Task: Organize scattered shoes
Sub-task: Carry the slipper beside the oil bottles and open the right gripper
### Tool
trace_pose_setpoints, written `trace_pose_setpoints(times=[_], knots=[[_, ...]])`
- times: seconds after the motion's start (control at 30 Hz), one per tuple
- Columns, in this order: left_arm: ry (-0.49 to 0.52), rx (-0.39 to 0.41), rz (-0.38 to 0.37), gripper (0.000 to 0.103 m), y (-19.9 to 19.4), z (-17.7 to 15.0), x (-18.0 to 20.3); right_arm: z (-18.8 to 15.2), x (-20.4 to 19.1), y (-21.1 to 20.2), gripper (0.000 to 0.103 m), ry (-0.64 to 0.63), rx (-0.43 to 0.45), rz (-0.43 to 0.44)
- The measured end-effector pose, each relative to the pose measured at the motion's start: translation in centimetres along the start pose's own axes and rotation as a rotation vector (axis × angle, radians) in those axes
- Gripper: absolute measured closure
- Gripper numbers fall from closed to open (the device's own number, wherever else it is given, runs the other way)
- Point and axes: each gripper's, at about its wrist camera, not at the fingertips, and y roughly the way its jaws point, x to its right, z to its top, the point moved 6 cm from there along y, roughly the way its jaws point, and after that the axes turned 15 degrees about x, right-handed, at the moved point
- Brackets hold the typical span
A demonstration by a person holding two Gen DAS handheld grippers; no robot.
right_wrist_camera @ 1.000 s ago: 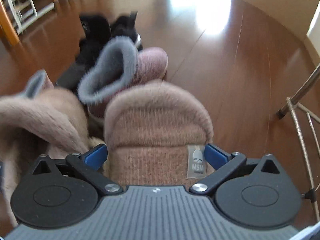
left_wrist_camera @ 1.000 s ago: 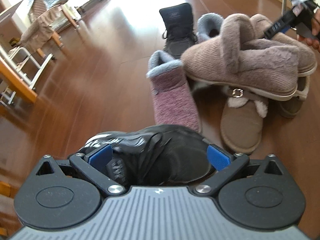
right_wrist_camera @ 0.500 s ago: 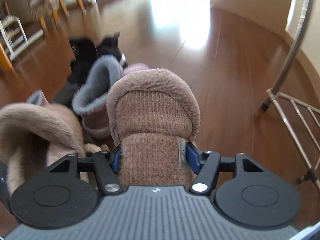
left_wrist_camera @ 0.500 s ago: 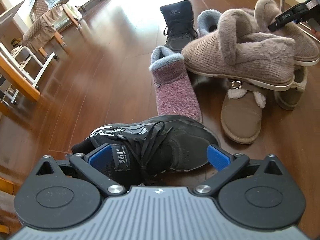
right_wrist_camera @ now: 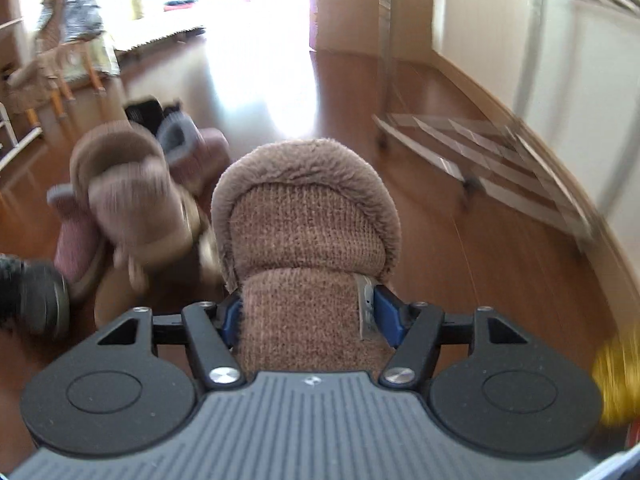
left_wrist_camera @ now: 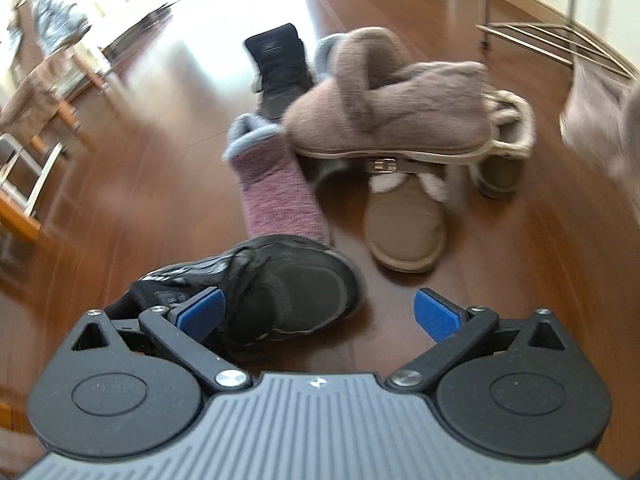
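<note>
In the right wrist view my right gripper (right_wrist_camera: 308, 316) grips a brown knit slipper with a fuzzy cuff (right_wrist_camera: 308, 240) at the heel. Both pads press on it, though the jaws are opening slightly. The slipper hangs clear of the shoe pile (right_wrist_camera: 132, 200) to its left. My left gripper (left_wrist_camera: 318, 308) stands open just above the floor. A black sneaker (left_wrist_camera: 280, 284) lies on its side against the left finger, ungripped. Beyond it lie a pink knit slipper (left_wrist_camera: 280, 200), the matching brown fuzzy slipper (left_wrist_camera: 400, 116), a tan buckle boot (left_wrist_camera: 404, 224) and a black boot (left_wrist_camera: 280, 68).
A metal rack (right_wrist_camera: 480, 152) stands on the wooden floor by the right wall, also seen as the rack (left_wrist_camera: 540, 36) in the left wrist view. Chairs draped with clothes (left_wrist_camera: 40, 80) stand far left. A blurred yellow object (right_wrist_camera: 612, 380) sits at the lower right.
My right gripper shut on the brown knit slipper and carried it right, away from the pile toward the rack. My left gripper drew back from the black sneaker, which now lies on the floor.
</note>
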Motion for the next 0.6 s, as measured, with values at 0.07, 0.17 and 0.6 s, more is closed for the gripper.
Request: trace_pose_setpoints(times=[0.07, 0.17, 0.6], knots=[[0.022, 0.001, -0.047, 0.001, -0.1, -0.2, 1.7, -4.4, -0.4, -2.8, 0.041, 0.056, -0.043, -0.062], [0.048, -0.002, -0.098, 0.001, -0.4, -0.7, 3.6, -9.0, -1.8, -4.3, 0.039, 0.082, -0.097, -0.081], [0.202, -0.031, -0.279, 0.001, -3.9, -5.7, 8.5, -7.9, -0.8, -9.4, 0.045, -0.133, -0.169, 0.083]])
